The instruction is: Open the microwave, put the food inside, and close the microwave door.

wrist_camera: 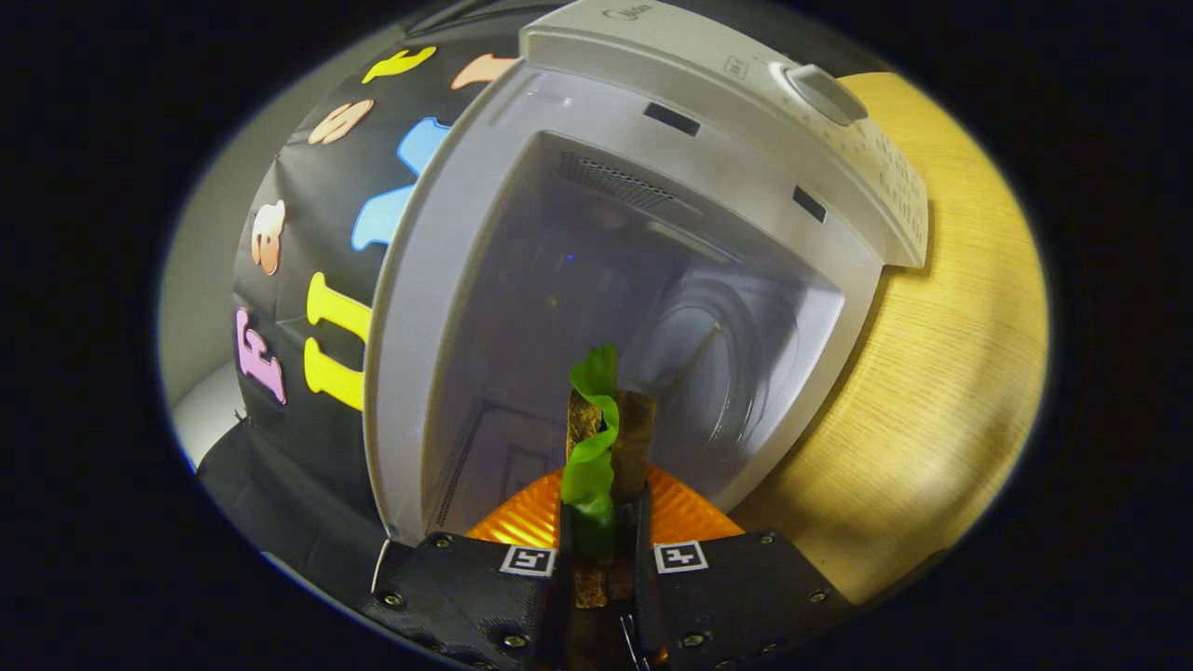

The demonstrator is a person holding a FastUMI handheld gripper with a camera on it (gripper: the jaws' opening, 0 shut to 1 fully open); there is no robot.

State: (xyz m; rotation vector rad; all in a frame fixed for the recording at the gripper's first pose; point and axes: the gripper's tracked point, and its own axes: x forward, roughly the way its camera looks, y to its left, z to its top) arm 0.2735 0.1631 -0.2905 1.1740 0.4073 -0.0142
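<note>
The food point(596, 438), a sandwich of brown bread slices with a green lettuce leaf between them, stands on edge between the two fingers of the gripper point(598, 550), which are drawn close together and pinch it from both sides. The bread and the leaf stick out ahead of the fingertips, the leaf curling up past the top of the slices. Under the sandwich, and just ahead of the fingers, lies an orange ribbed plate point(685, 513), of which a fan-shaped part shows on either side of the bread.

The gripper is rolled onto its side in relation to the microwave point(652, 233), so the oven appears turned, with its control panel along the far upper edge. The fingers point straight into the oven's open mouth, and the sandwich sits at the threshold of the cavity point(559, 308), roughly in the middle of the opening.

Beyond the food, the pale grey cavity is open to view: a vent grille point(620, 184) on one inner wall near the control panel side, two dark latch slots point(671, 118) in the front frame next to the panel, and the round turntable point(708, 363) on the cavity floor, beyond the sandwich. The control panel carries a round knob point(825, 93).

The microwave stands on a light wooden table point(951, 373), which spreads out past the panel side of the oven. The booth's black cloth wall point(308, 252) hangs on the opposite side of the oven.
</note>
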